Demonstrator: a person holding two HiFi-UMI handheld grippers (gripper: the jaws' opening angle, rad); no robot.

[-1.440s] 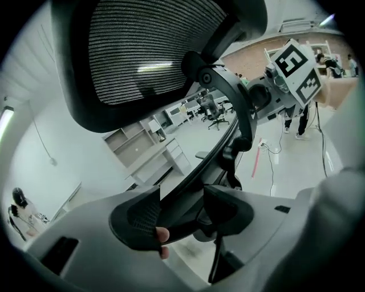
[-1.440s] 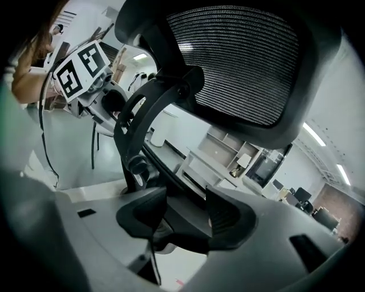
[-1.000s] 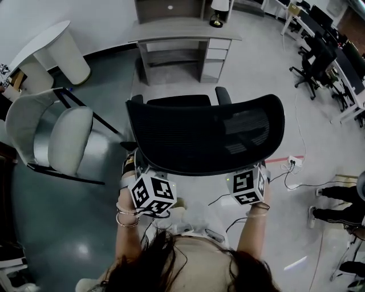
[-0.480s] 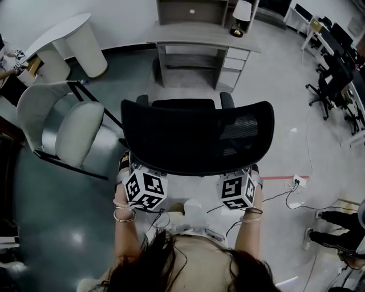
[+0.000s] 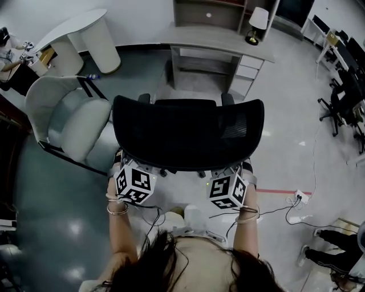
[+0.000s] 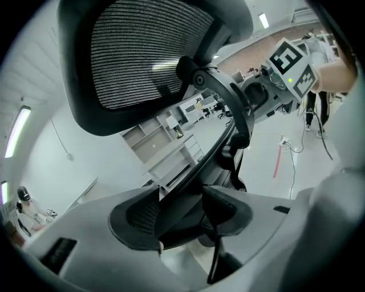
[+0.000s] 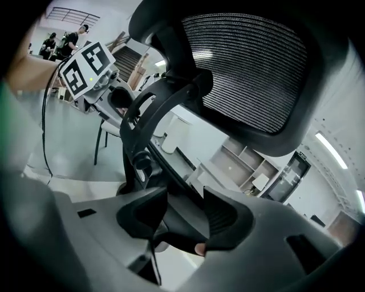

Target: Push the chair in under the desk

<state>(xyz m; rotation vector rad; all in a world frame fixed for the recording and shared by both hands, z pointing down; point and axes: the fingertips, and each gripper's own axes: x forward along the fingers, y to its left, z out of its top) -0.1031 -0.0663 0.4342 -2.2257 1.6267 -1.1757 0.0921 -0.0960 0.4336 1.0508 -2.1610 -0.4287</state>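
Clamped on the back frame of the chair (image 5: pixel 188 134) with left hand-held gripper (image 6: pixel 182 214) and right hand-held gripper (image 7: pixel 185 219). Parked short of the surface (image 5: pixel 222 43).

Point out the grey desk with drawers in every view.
Head view: desk at top, right of centre, beyond the black mesh backrest.
Left gripper view: desk near centre, below the backrest.
Right gripper view: desk right of centre, below the backrest.
Shared landmark: the backrest.

chair (image 5: pixel 188 134) base: hidden under its backrest | shelf (image 5: pixel 197 12): cropped at top edge
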